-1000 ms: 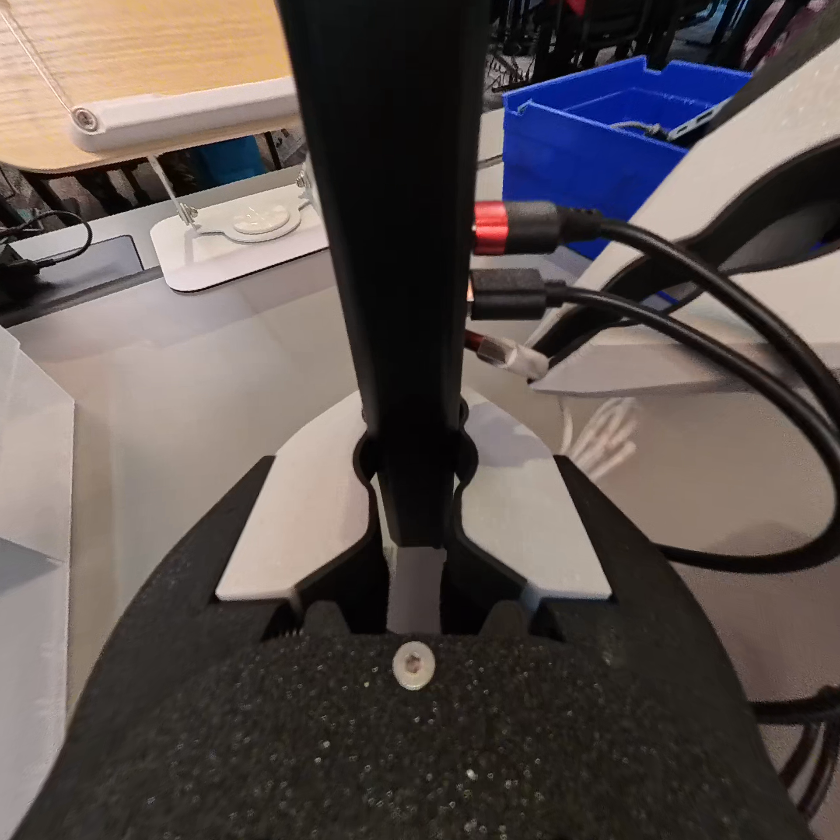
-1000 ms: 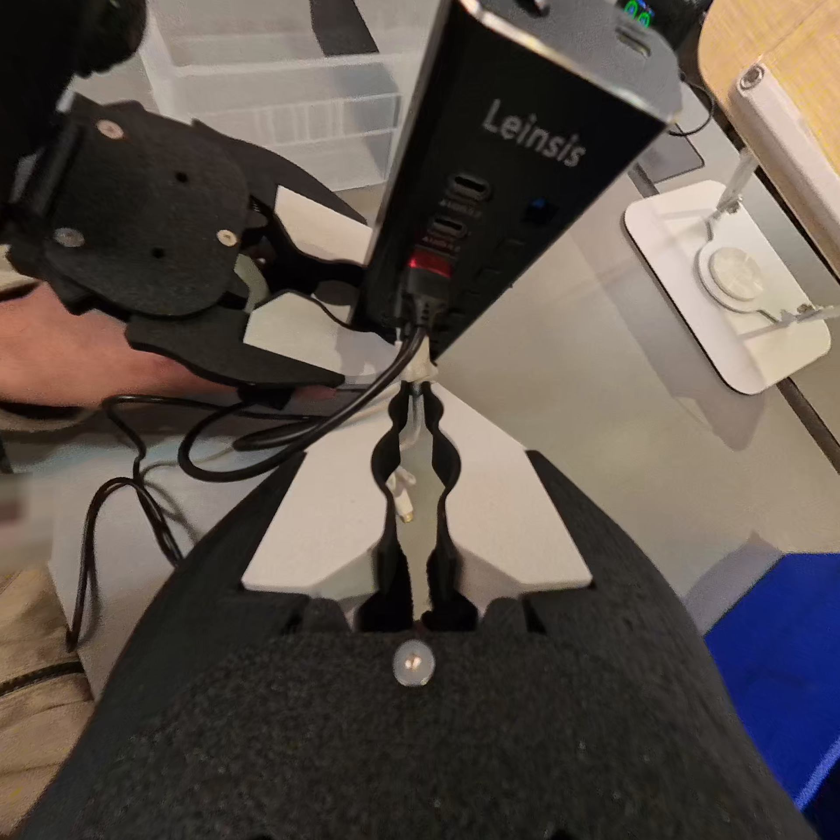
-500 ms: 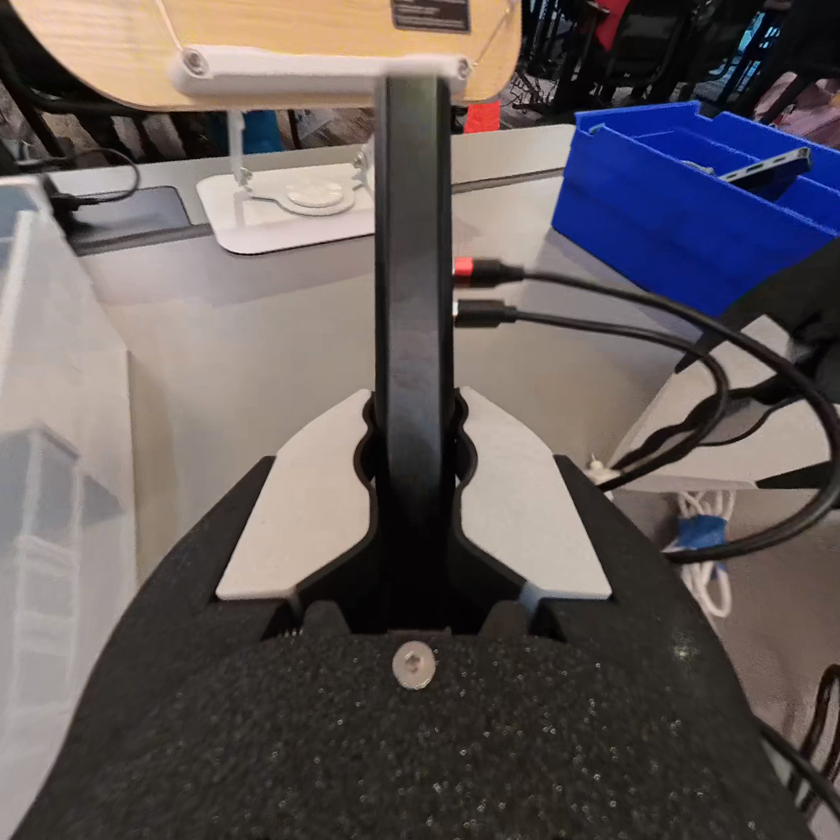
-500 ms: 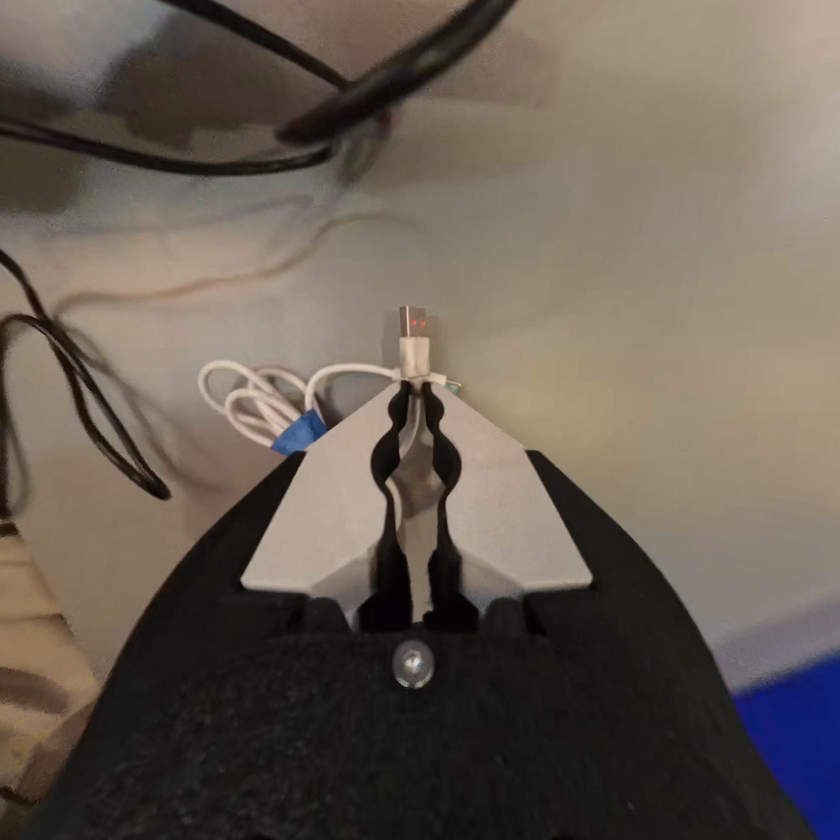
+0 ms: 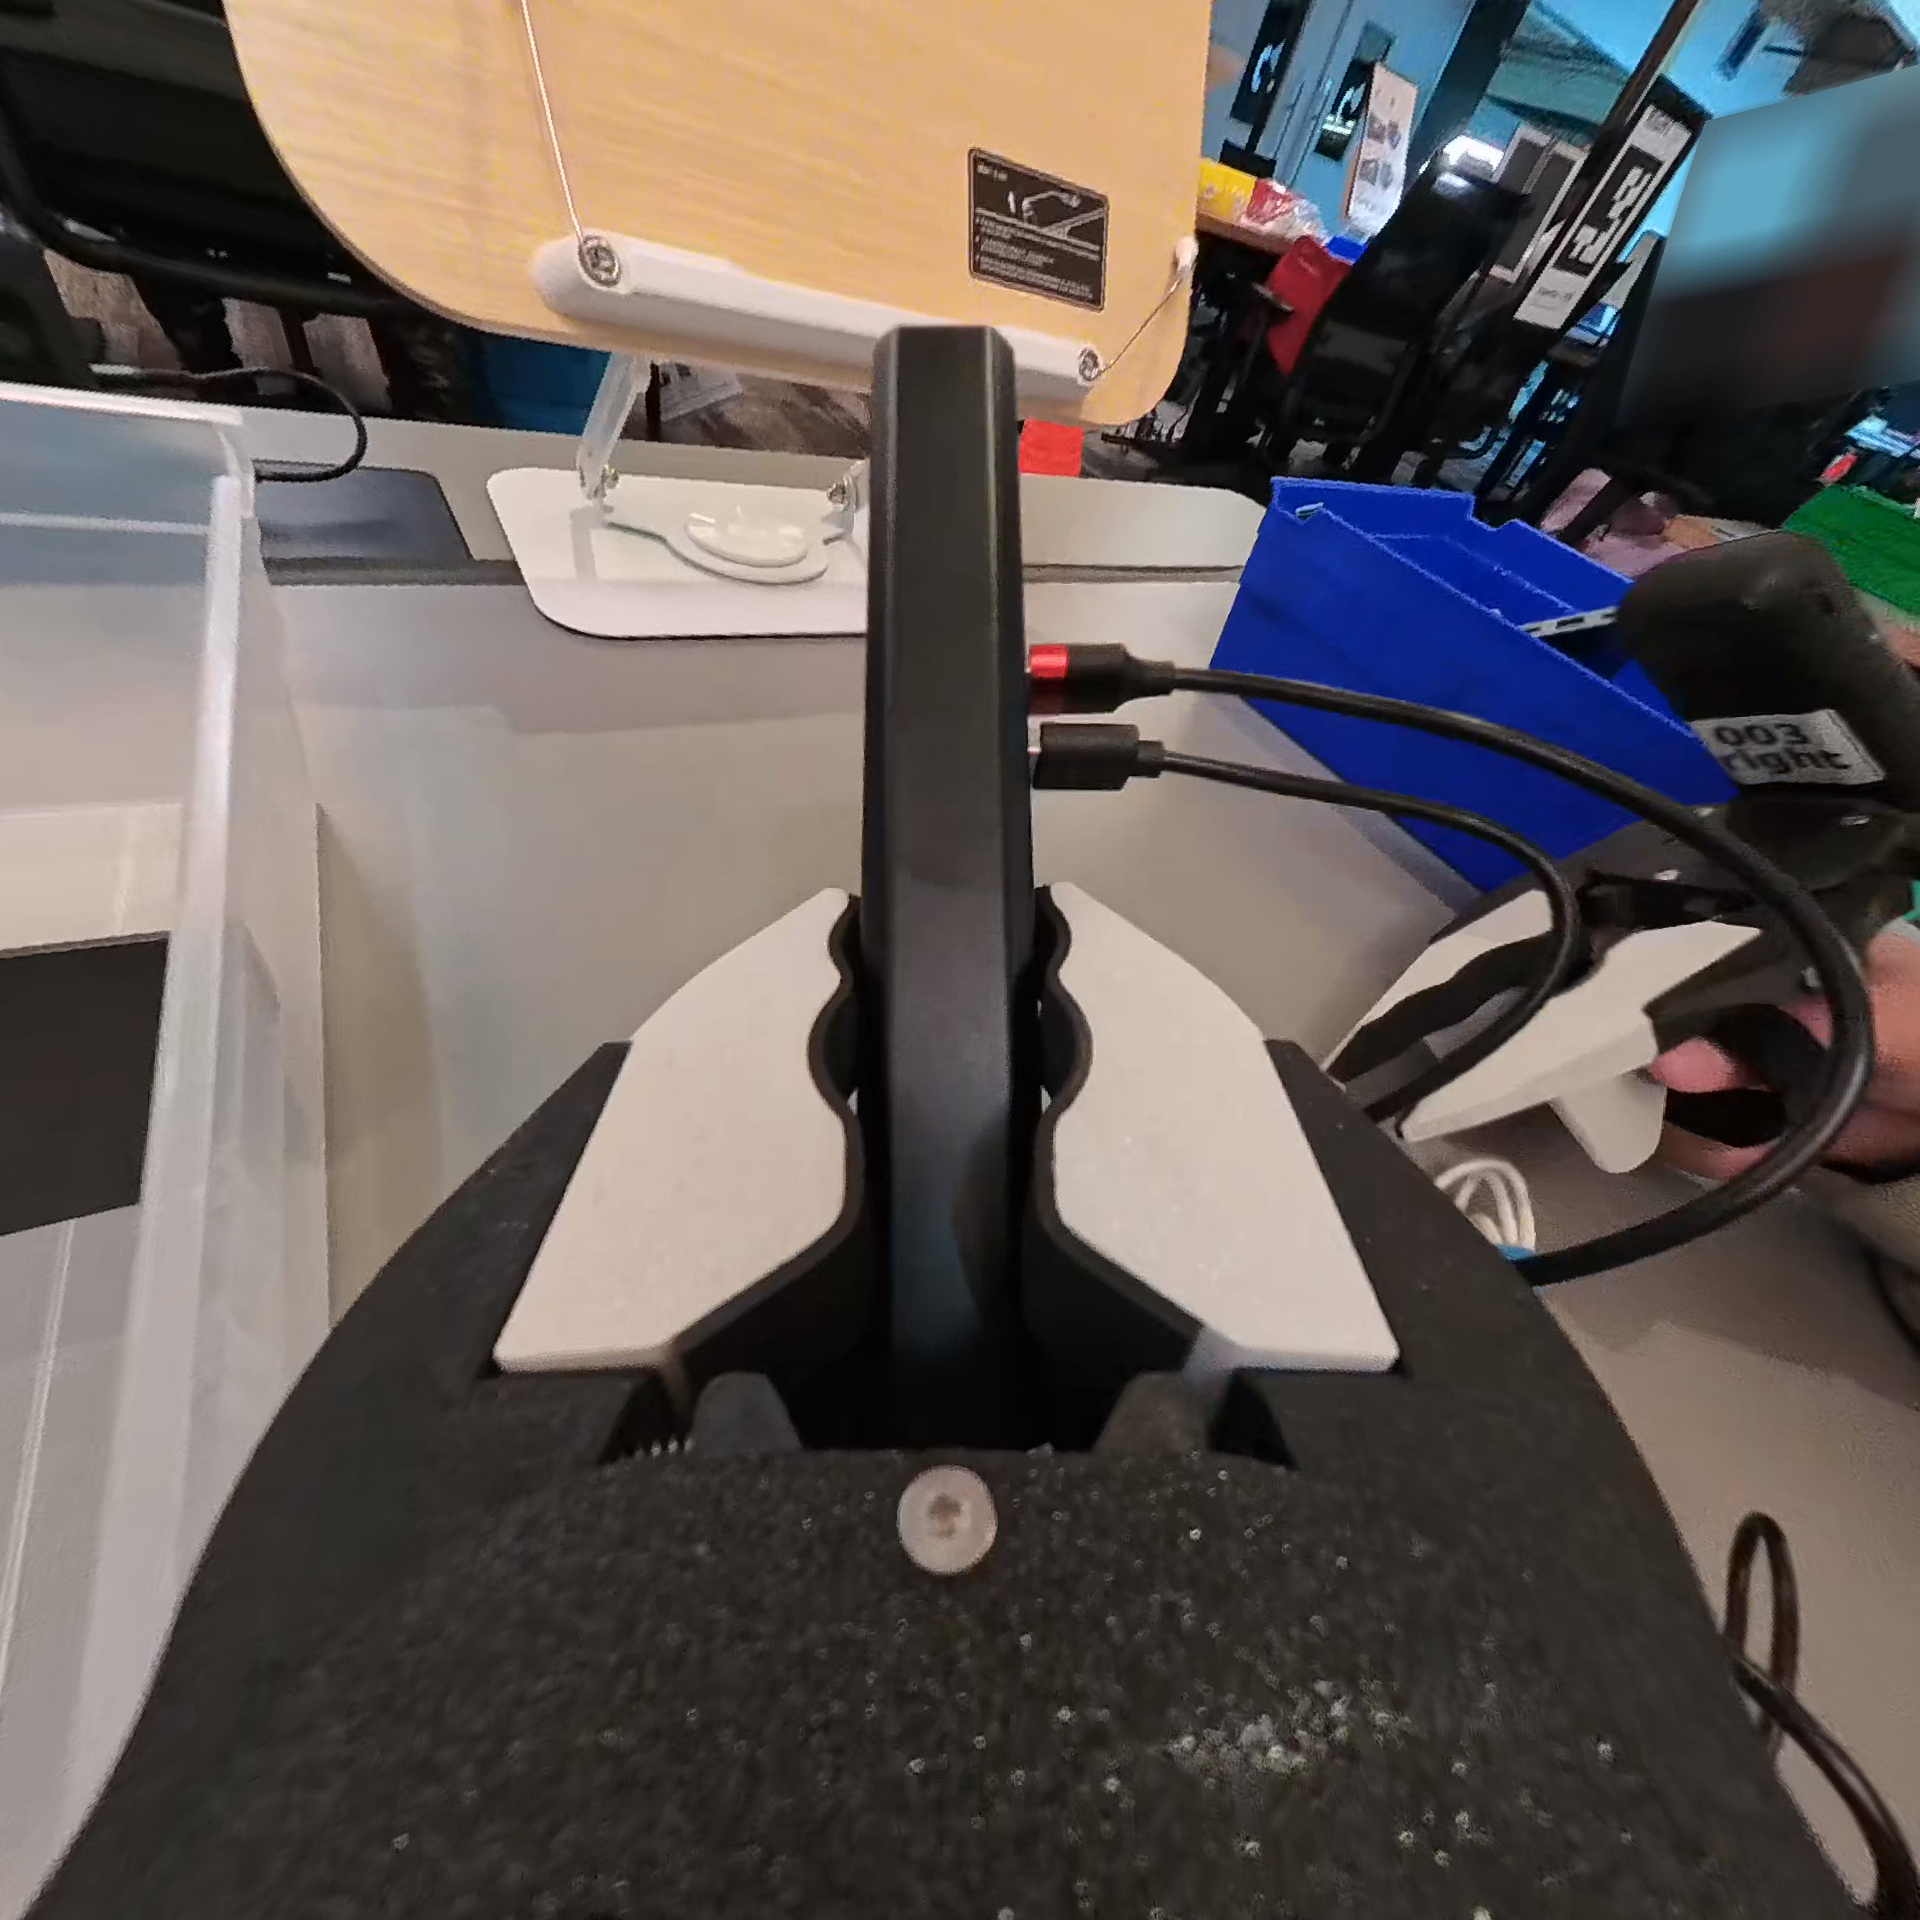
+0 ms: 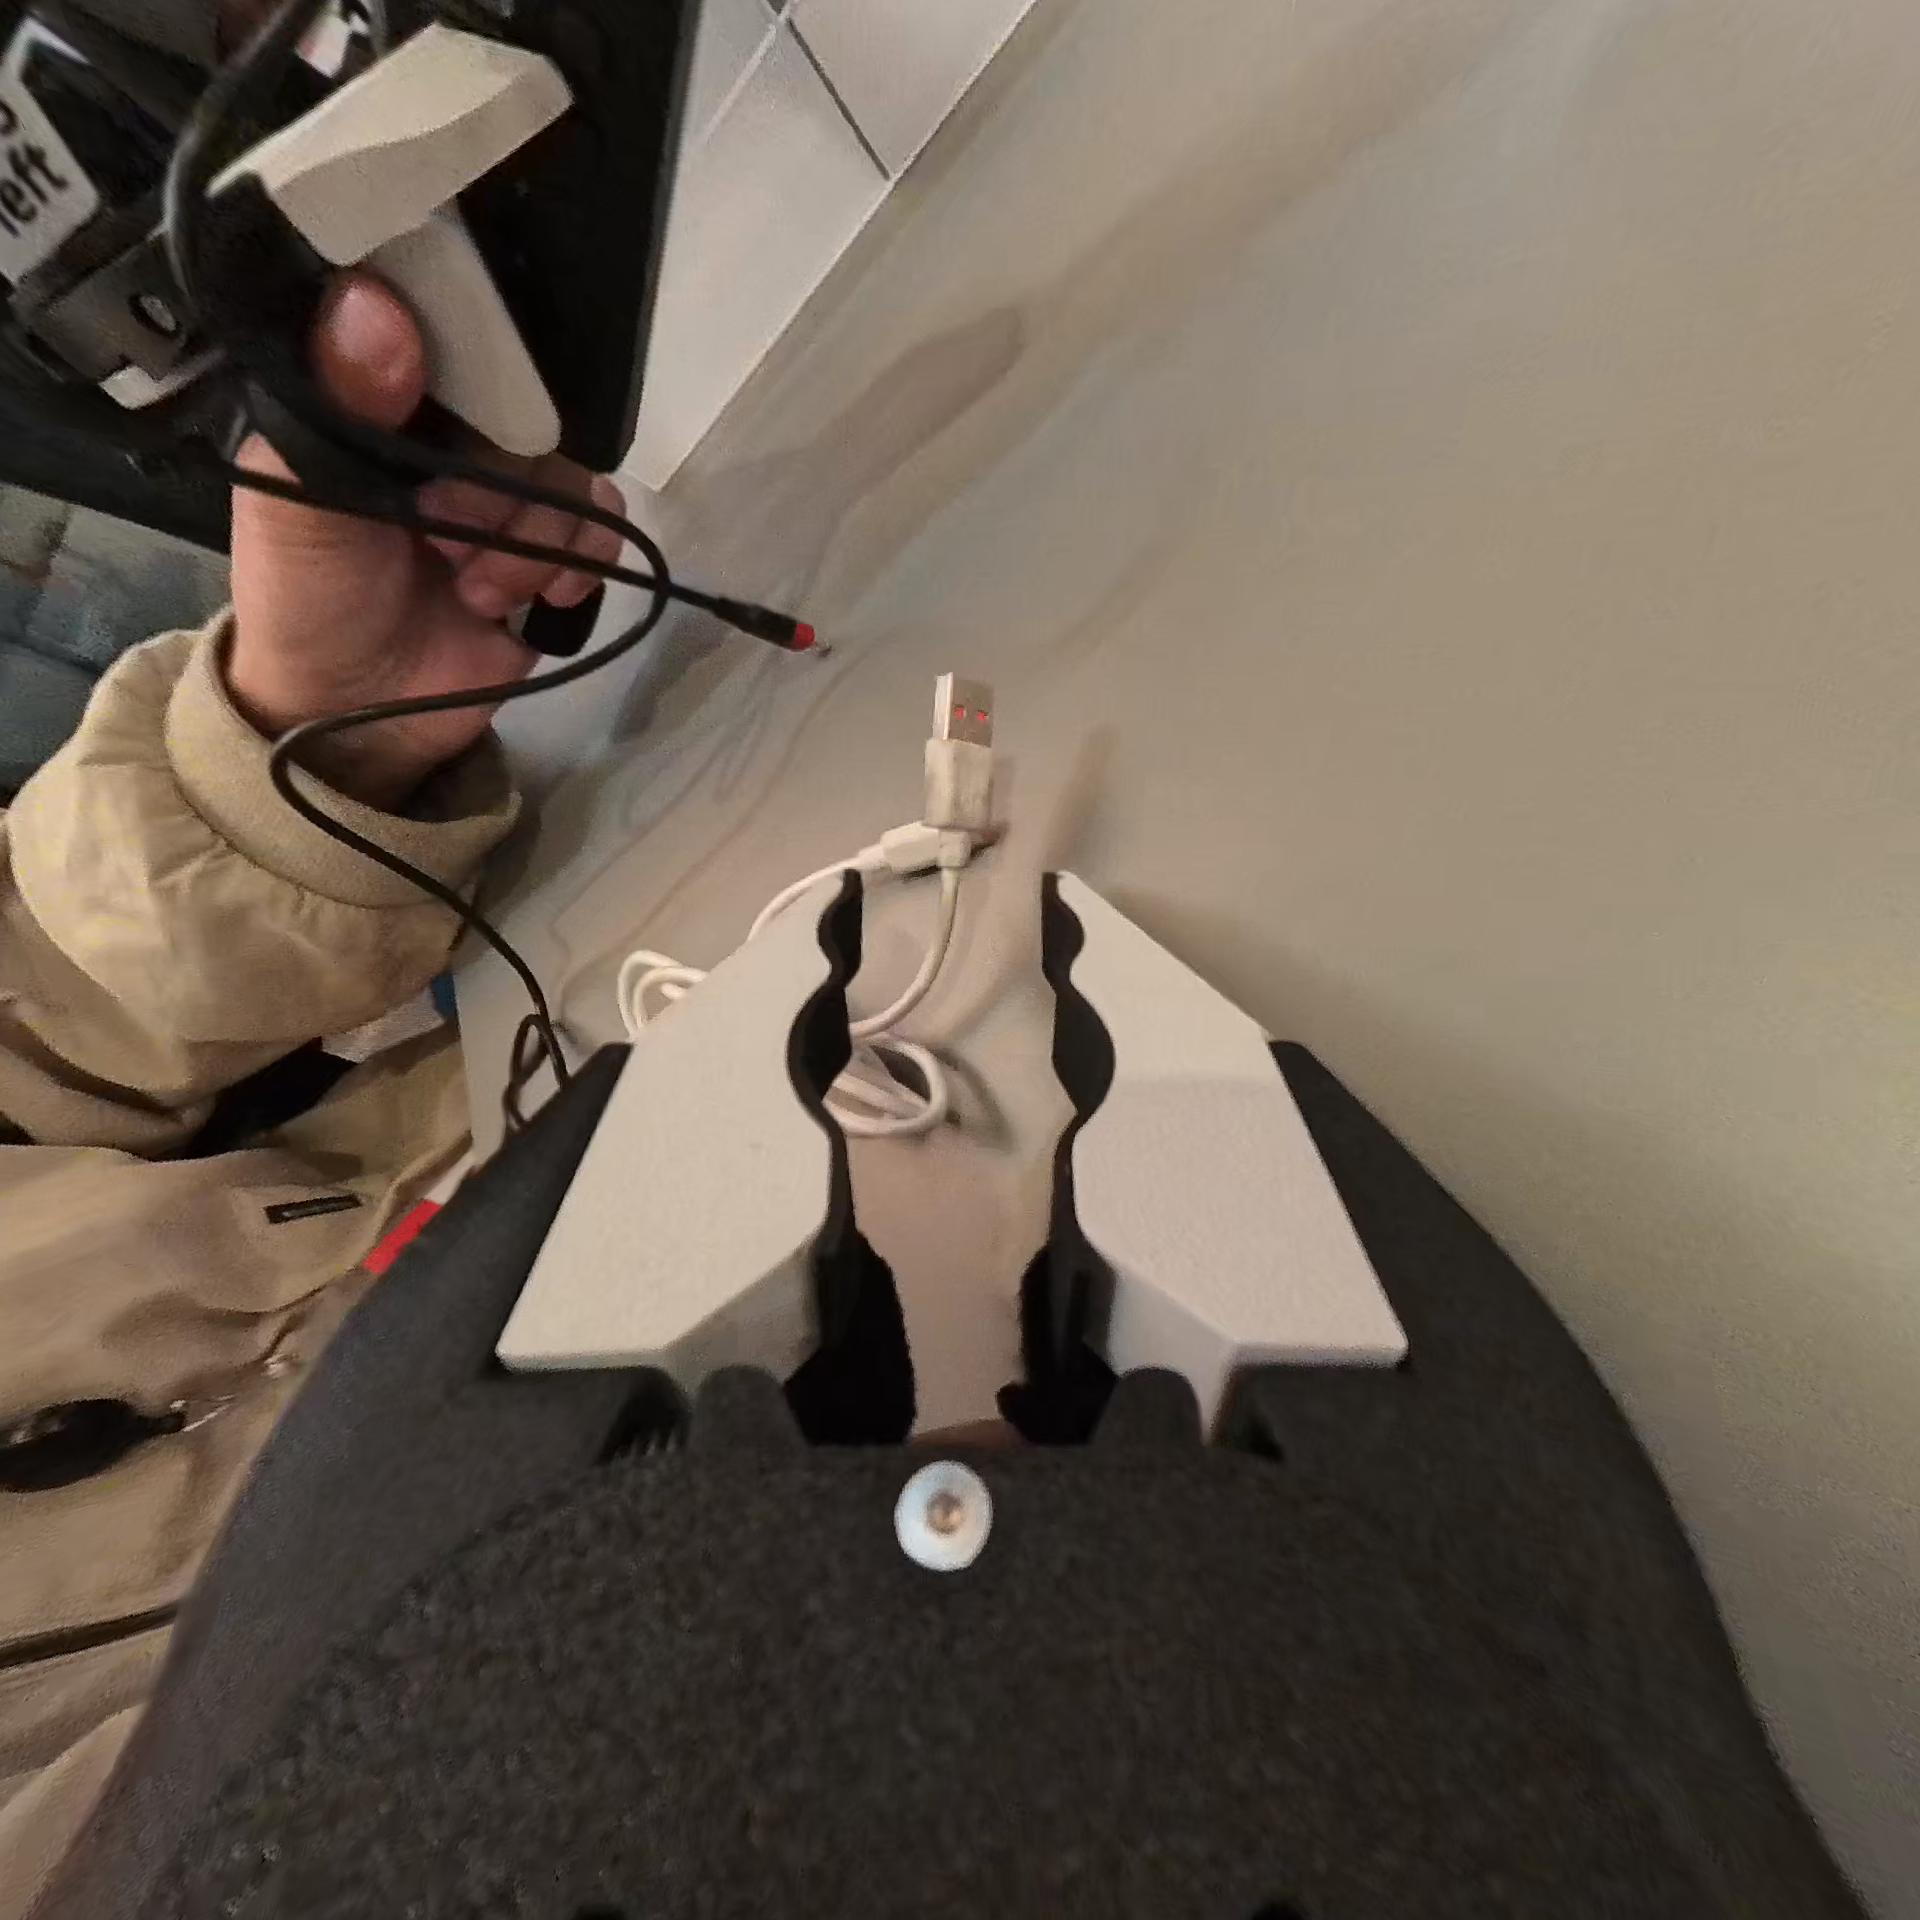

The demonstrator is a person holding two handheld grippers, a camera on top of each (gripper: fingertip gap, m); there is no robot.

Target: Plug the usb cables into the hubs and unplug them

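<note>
My left gripper [image 5: 945,914] is shut on a black USB hub [image 5: 940,675] and holds it upright above the table. A red-collared plug [image 5: 1081,660] and a black plug [image 5: 1086,756] sit in the hub's right side, and their black cables loop off to the right. My right gripper [image 6: 951,894] is open and empty, low over the table. A white USB cable [image 6: 914,997] lies between and beyond its fingers, and its plug [image 6: 961,758] rests just past the tips. The right gripper also shows in the left wrist view [image 5: 1387,1086].
A blue bin [image 5: 1434,665] stands at the back right. A clear plastic box [image 5: 125,831] is at the left. A wooden board on a white stand [image 5: 675,561] is behind the hub. A loose red-tipped cable end [image 6: 790,634] hangs near a hand in a beige sleeve [image 6: 260,831]. The gap from one gripper's tips to the other's is roughly 15 cm.
My right gripper pulled the white plug away from the hub, lowered it to the table and opened, letting it go. My left gripper kept hold of the hub while its view shifted.
</note>
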